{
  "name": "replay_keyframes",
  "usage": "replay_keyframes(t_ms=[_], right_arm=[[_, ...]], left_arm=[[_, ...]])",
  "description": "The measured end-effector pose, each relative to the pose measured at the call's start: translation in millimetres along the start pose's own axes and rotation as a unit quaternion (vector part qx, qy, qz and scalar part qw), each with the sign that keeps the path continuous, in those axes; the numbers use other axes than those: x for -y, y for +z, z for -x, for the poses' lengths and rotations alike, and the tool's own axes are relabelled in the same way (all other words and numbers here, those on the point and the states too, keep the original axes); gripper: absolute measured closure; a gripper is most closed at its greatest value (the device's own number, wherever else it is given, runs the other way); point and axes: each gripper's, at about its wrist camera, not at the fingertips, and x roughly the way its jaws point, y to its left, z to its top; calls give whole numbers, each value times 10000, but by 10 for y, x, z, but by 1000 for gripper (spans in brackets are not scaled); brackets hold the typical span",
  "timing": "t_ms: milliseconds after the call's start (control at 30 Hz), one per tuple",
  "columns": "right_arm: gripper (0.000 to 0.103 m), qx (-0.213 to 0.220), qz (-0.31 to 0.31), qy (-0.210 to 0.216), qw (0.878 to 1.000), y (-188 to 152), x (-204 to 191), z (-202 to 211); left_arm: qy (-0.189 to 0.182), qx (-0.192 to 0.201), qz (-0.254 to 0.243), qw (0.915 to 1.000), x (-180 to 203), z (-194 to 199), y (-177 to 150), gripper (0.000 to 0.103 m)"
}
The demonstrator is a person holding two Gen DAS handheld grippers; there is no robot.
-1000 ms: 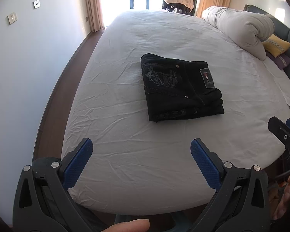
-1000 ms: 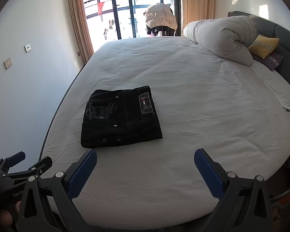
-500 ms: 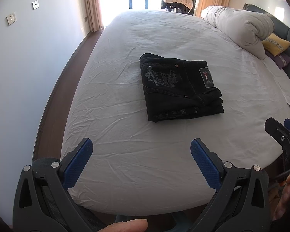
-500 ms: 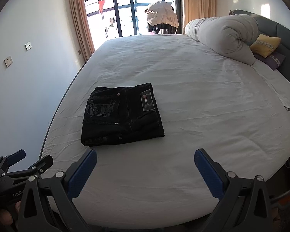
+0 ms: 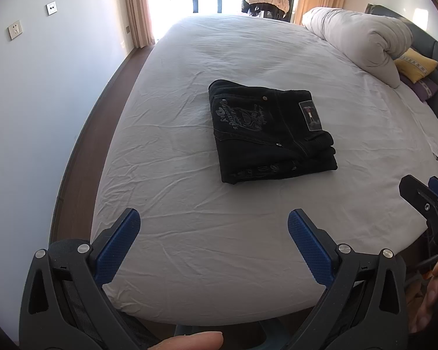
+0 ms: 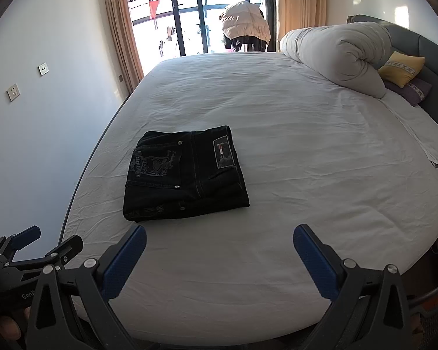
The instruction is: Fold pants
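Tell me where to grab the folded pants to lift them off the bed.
Grip the pants at the near edge, coming in low from the front. The stacked layers end there facing the open grippers, so one pinch likely catches the whole bundle.

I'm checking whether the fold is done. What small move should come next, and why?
Probably just draw both grippers back. The black pants already lie folded in a compact rectangle on the bed, and the left gripper and right gripper are open, touching nothing.
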Motion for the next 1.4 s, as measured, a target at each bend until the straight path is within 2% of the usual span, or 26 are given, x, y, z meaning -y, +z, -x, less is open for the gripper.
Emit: replay_keyframes(t_ms=[1400], right_arm=[[0, -67, 35, 37, 10000, -38, 6, -59]], left_arm=[[-34, -2, -94, 10000, -31, -75, 25, 0]])
